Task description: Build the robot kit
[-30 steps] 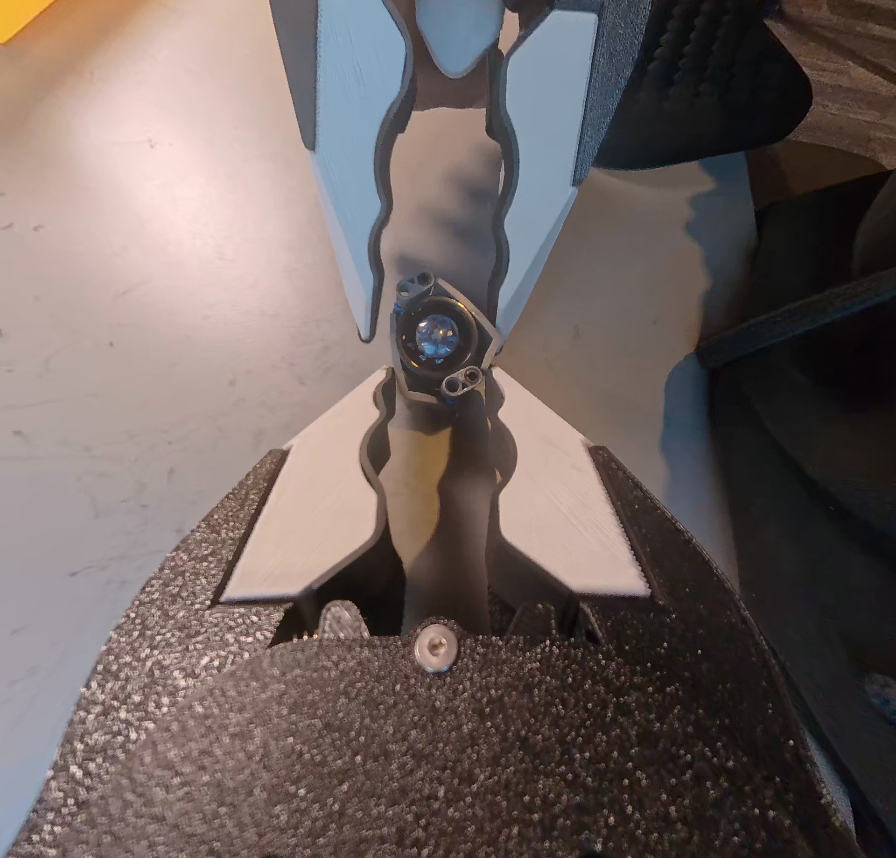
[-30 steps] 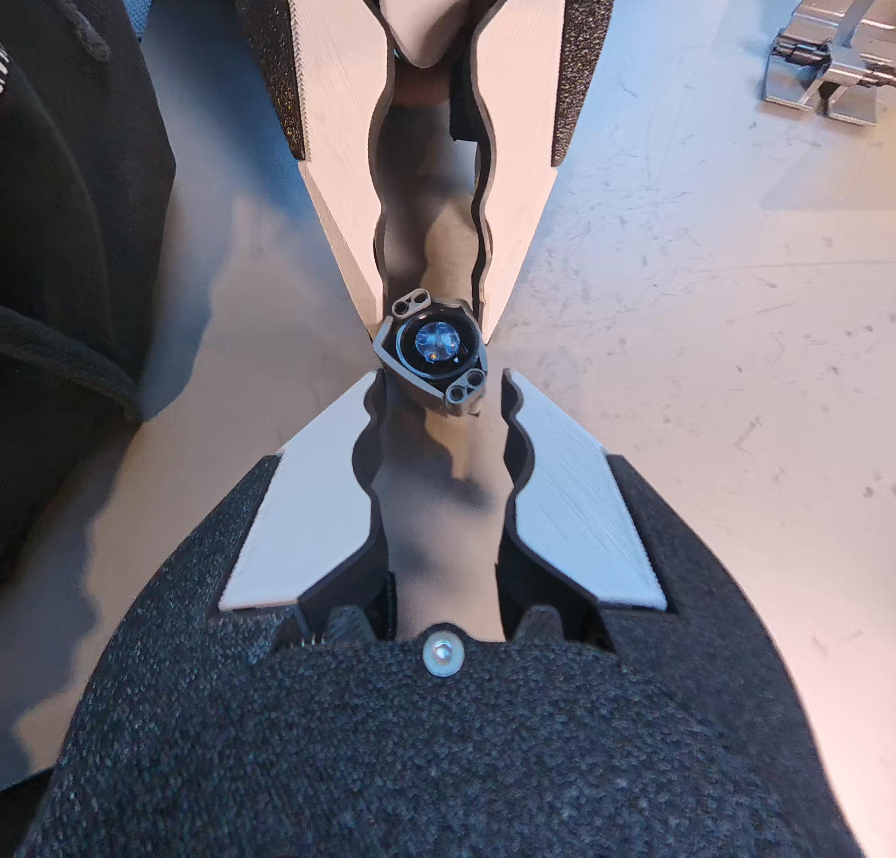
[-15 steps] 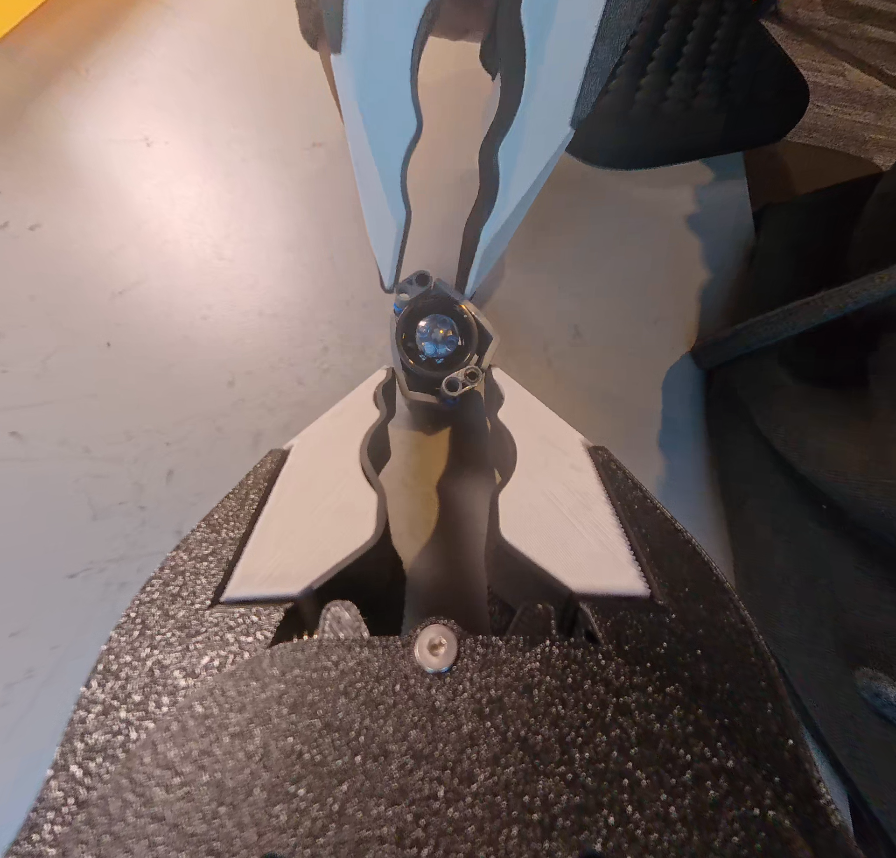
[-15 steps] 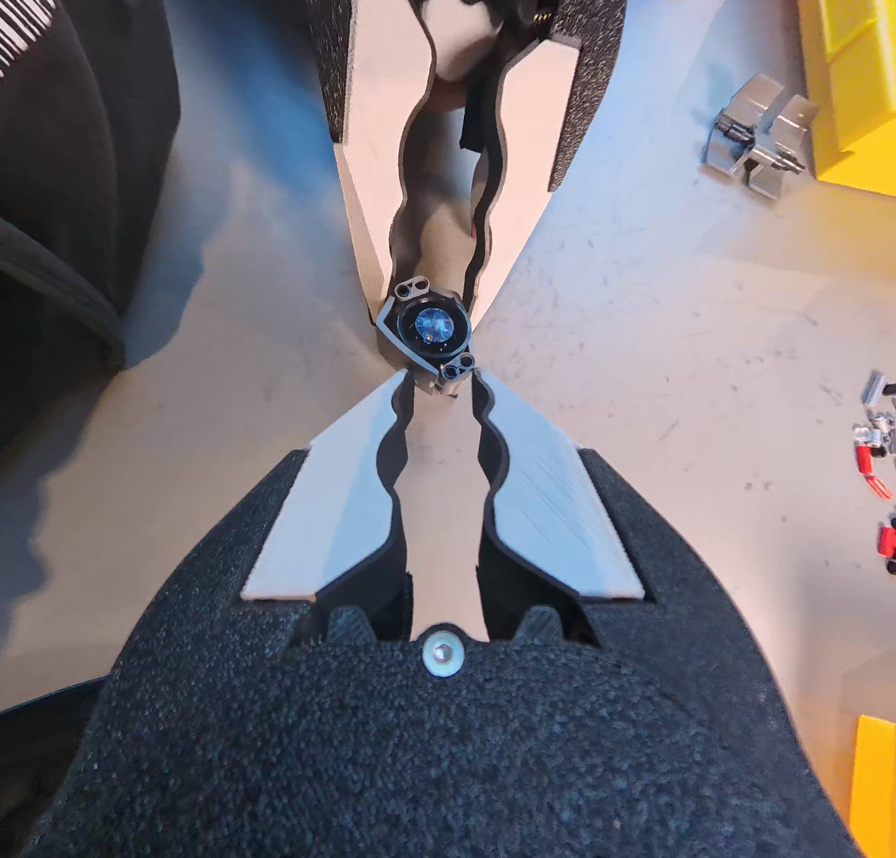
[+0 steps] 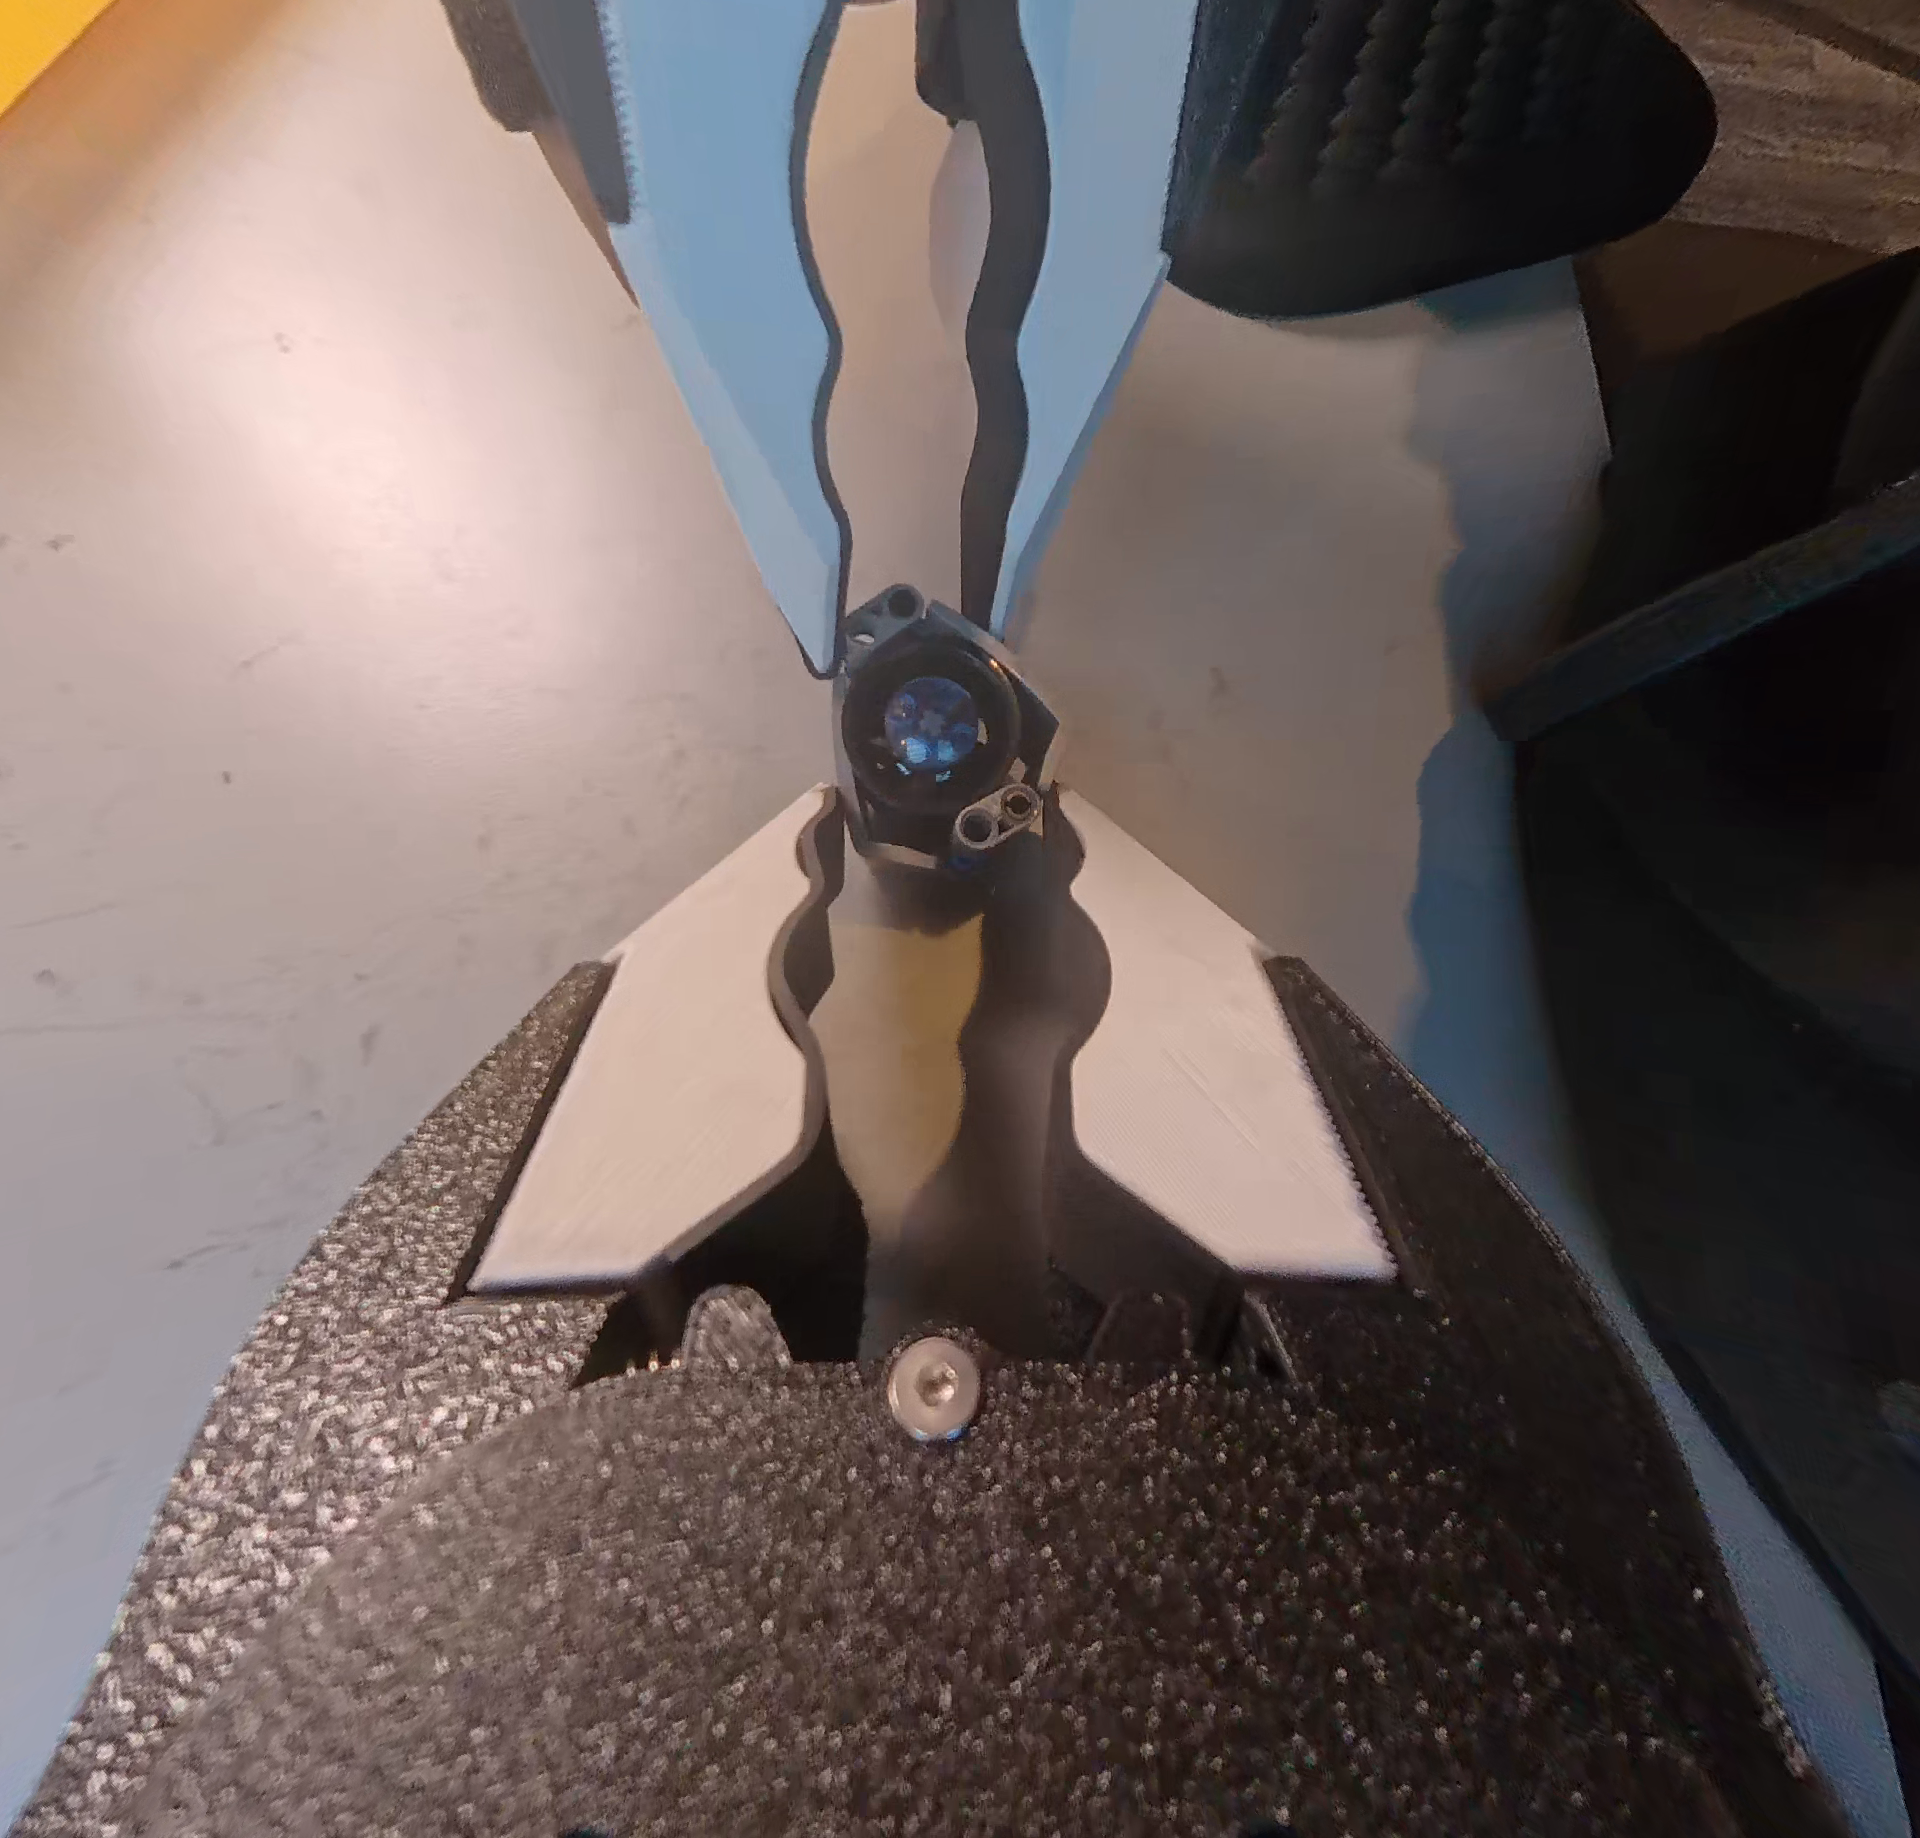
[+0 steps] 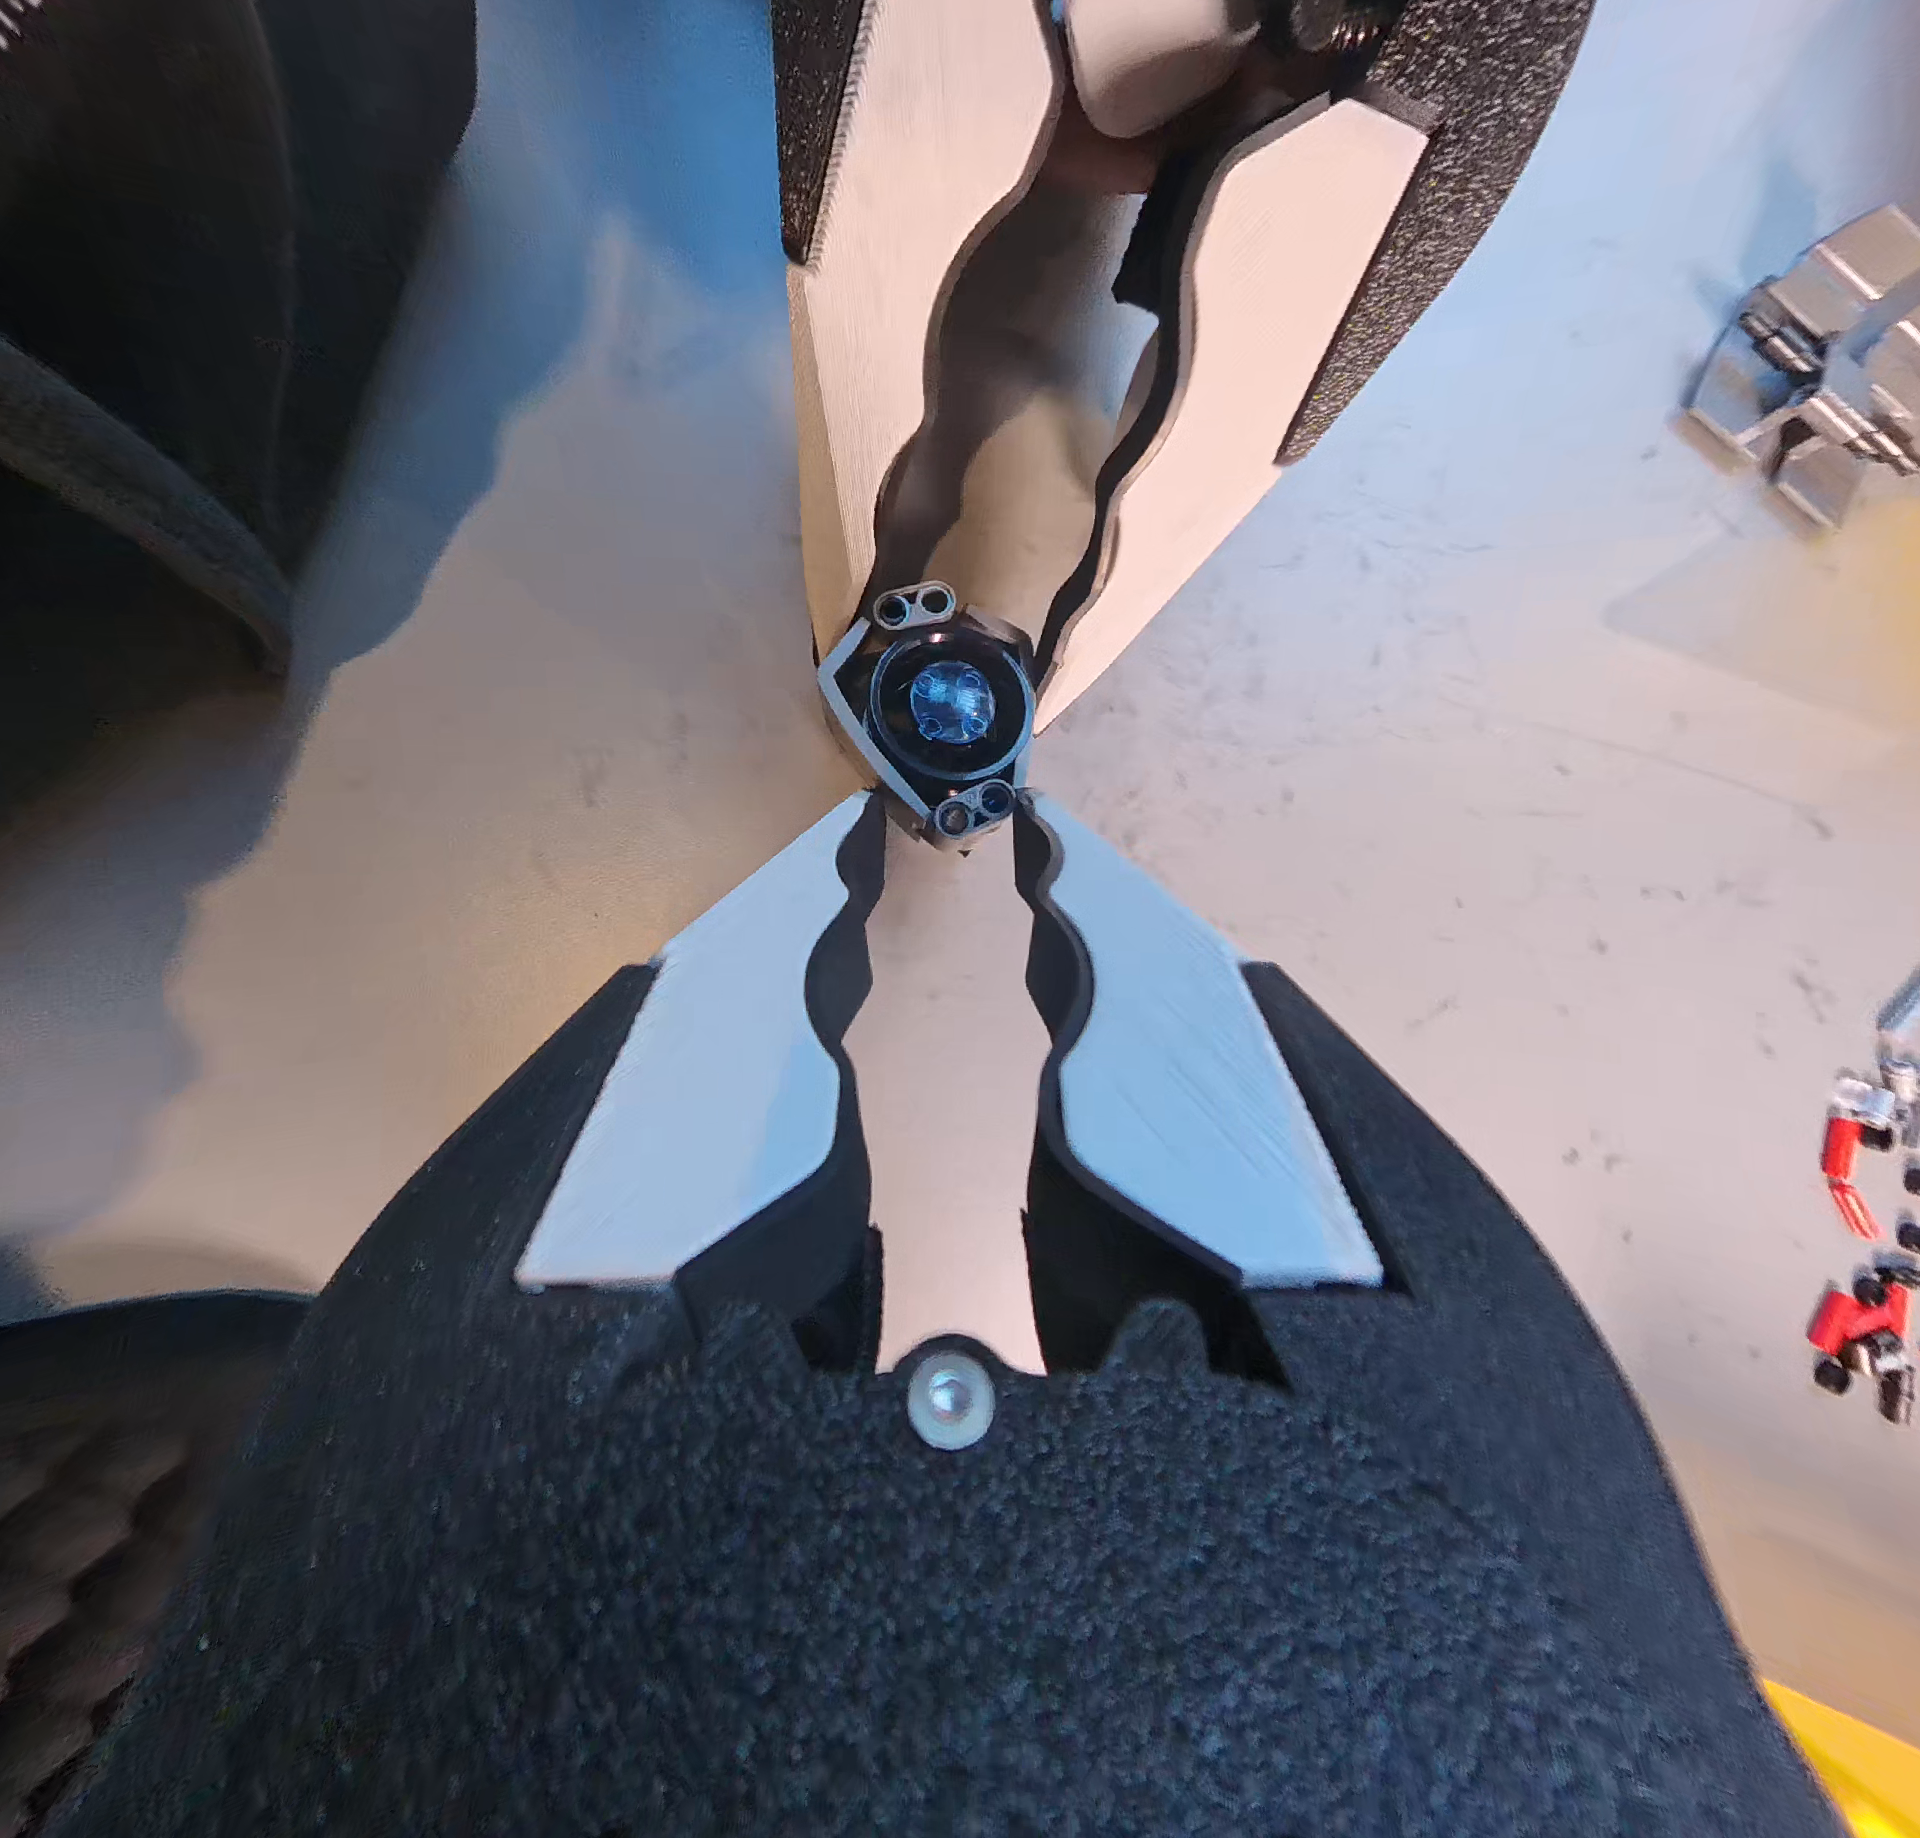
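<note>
Within the last second the right gripper [image 6: 951,806] has drawn its fingers in from wide apart to pinch the small grey-and-black brick assembly [image 5: 935,734] with its blue stud, which the left gripper [image 5: 940,838] still clamps narrowly, tip to tip, above the table [image 5: 312,541].

The right gripper [image 6: 951,806] was wide open a second ago. Now its two tips have closed in on the bottom of the little grey and black piece with the blue middle [image 6: 940,713]. The left gripper [image 6: 940,645] at the top has also squeezed tighter onto that piece. Small red and grey toy parts [image 6: 1870,1258] now show at the right edge of the table [image 6: 1455,853].
</note>
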{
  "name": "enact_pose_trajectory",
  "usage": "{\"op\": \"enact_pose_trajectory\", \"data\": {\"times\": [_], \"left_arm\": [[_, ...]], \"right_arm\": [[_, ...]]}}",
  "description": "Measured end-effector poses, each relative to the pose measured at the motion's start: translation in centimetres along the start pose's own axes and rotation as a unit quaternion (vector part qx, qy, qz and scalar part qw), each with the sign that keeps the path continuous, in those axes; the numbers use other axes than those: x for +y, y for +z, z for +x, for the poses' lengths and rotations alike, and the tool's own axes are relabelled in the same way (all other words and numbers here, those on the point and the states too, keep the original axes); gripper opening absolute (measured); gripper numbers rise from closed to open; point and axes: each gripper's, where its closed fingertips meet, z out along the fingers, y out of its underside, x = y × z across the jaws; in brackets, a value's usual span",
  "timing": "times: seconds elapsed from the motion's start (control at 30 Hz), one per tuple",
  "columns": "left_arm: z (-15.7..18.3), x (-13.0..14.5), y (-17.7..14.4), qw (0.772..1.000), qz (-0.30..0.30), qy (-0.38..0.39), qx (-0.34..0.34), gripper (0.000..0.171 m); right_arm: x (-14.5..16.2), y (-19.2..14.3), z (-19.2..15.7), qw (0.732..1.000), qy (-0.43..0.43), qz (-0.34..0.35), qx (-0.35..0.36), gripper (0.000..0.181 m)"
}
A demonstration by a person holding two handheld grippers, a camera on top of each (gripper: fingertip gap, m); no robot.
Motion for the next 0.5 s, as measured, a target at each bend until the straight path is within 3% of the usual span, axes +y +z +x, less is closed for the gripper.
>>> {"op": "enact_pose_trajectory", "data": {"times": [0.23,0.5], "left_arm": [[0.49,0.01,0.19,1.0,-0.003,-0.001,0.015,0.049],[0.52,-0.19,0.2,1.0,0.002,-0.009,0.014,0.043]], "right_arm": [[-0.47,0.33,0.04,0.998,0.044,0.018,-0.052,0.024],[-0.75,0.53,-0.11,0.997,0.059,0.024,-0.032,0.024]]}}
